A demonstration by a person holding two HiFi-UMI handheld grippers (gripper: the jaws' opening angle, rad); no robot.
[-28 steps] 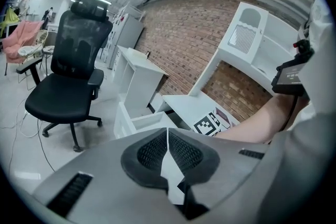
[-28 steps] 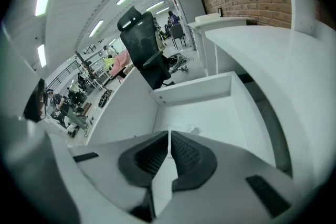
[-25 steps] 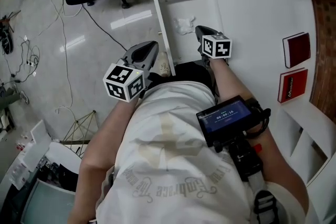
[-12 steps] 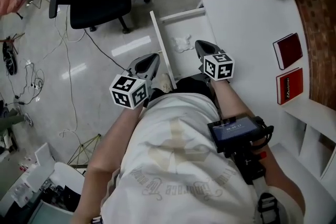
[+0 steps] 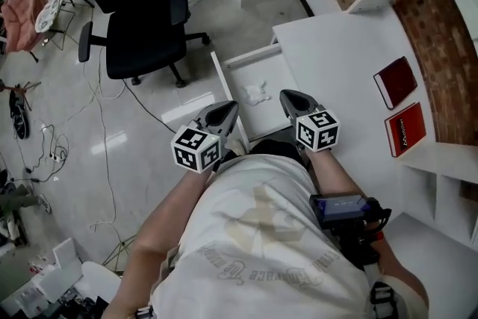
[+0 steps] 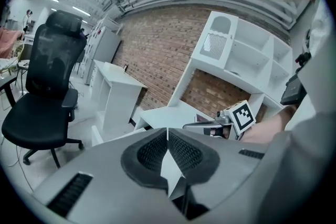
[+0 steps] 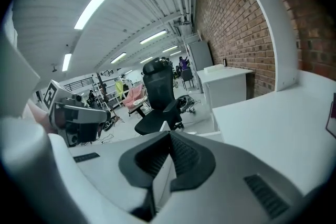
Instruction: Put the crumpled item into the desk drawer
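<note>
The crumpled item (image 5: 258, 93) lies in the open drawer (image 5: 263, 69) of the desk (image 5: 343, 78). The left gripper (image 5: 225, 112) and right gripper (image 5: 293, 99) hang by the drawer's near end, jaws clenched on nothing.

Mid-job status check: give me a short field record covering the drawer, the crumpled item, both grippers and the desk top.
drawer: open, pulled out from the desk
crumpled item: white, lying inside the drawer, nothing gripping it
left gripper: jaws shut, empty, by the drawer's near left corner
right gripper: jaws shut, empty, by the drawer's near right corner
desk top: two red books on the right side
</note>
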